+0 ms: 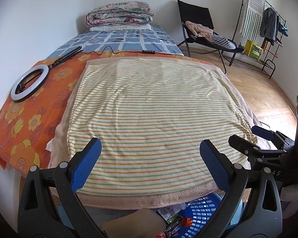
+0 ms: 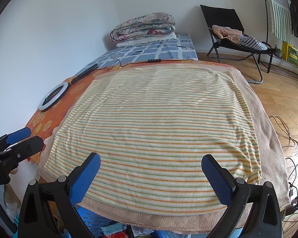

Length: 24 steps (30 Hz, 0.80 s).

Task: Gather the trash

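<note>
You hold two tools: your left hand-held gripper and your right hand-held gripper, both wide open and holding nothing. One blue basket sits just below them by the bed, with a few wrappers inside.

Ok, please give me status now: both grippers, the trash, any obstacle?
Left gripper open, empty. Right gripper open, empty. Trash in blue basket below bed edge. Striped towel bare, nothing blocking.
</note>
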Available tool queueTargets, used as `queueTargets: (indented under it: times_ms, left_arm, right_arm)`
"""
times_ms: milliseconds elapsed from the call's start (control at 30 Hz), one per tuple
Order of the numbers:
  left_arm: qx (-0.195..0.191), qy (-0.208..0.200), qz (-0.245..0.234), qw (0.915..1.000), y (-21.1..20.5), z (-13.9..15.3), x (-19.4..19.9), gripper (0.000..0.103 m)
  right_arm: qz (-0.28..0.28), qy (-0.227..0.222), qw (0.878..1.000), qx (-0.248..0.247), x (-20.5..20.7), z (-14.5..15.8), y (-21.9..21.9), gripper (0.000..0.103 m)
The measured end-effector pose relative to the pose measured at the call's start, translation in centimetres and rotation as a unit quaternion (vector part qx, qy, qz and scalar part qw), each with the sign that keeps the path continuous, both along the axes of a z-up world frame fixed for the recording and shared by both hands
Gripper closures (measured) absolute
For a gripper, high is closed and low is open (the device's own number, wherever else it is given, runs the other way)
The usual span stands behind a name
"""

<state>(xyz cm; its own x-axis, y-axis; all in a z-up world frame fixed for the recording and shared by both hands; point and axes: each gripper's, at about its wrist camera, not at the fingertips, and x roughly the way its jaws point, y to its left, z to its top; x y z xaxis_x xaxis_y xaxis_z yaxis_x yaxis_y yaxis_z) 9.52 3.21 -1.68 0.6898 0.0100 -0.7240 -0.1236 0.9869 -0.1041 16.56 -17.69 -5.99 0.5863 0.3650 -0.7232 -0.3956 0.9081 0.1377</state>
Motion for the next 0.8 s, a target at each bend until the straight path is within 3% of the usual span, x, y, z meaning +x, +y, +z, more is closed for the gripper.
queueTargets:
  times_ms: [800]
  left_arm:
    - [0.045, 0.023, -0.004, 0.9987, -0.51, -0.55, 0.5, 0.001]
  right_arm:
    - [-0.003, 0.008, 1.0, 0.002, 0.02, -0.38, -0.06, 0.0]
